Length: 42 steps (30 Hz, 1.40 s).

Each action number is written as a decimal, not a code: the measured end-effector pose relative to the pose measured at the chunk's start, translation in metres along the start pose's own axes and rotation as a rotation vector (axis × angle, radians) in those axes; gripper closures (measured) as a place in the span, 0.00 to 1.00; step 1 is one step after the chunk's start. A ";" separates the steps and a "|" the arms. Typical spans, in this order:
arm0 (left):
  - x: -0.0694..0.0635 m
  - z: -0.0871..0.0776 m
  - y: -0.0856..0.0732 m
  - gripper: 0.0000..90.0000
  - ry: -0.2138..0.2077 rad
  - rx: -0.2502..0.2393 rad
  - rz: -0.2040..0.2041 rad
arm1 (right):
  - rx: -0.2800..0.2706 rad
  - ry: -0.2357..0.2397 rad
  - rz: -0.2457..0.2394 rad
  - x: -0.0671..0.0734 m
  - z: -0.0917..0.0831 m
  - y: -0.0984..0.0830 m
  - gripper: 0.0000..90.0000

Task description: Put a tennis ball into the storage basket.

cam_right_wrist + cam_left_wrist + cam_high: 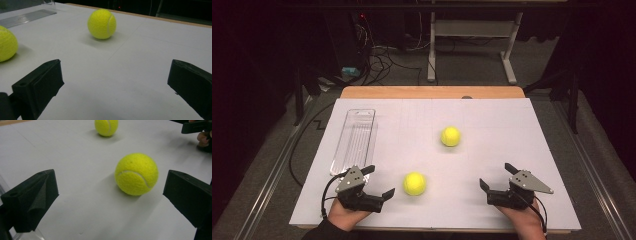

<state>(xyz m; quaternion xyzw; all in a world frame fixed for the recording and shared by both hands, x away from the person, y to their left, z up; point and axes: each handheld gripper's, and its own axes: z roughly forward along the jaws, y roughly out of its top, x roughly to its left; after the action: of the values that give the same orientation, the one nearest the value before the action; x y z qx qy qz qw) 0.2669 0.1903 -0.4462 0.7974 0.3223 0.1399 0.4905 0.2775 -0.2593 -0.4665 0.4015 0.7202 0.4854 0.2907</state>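
Tennis balls are the work items: two lie on the white table sheet (492, 165), well apart from each other. Order of features by size follows. The sheet covers the table (432, 92). A clear plastic tray (354, 140) lies along the sheet's left side, empty as far as can be seen. The near ball (414, 183) rests just beside the left gripper (379, 181); the far ball (450, 136) rests near the sheet's centre. The left gripper has its jaws spread wide and grips nothing; in the left gripper view the near ball (136, 173) sits ahead of the jaws, offset toward one of them. The right gripper (497, 176) is likewise spread wide and holds nothing.

Judged step: grasp the near ball. Centre the ball between the jaws before advancing. Keep the jaws low and level with the ball's widest part. Close slowly; an off-centre contact is likely to roll the ball away.
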 end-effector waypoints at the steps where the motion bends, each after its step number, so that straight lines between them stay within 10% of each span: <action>1: 0.000 0.000 0.000 0.01 0.000 0.000 0.000 | 0.001 0.001 -0.001 0.000 0.000 0.000 0.00; 24: -0.016 0.025 -0.002 0.01 -0.062 0.207 0.052 | 0.007 0.011 -0.008 0.001 0.001 0.000 0.00; 42: -0.026 0.047 0.021 0.01 -0.082 0.525 0.100 | 0.022 0.032 -0.037 0.003 -0.005 -0.002 0.00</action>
<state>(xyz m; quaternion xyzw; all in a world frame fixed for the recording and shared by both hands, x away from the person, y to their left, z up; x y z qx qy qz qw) 0.2806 0.1346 -0.4482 0.9173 0.2874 0.0433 0.2723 0.2713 -0.2598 -0.4664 0.3837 0.7373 0.4782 0.2836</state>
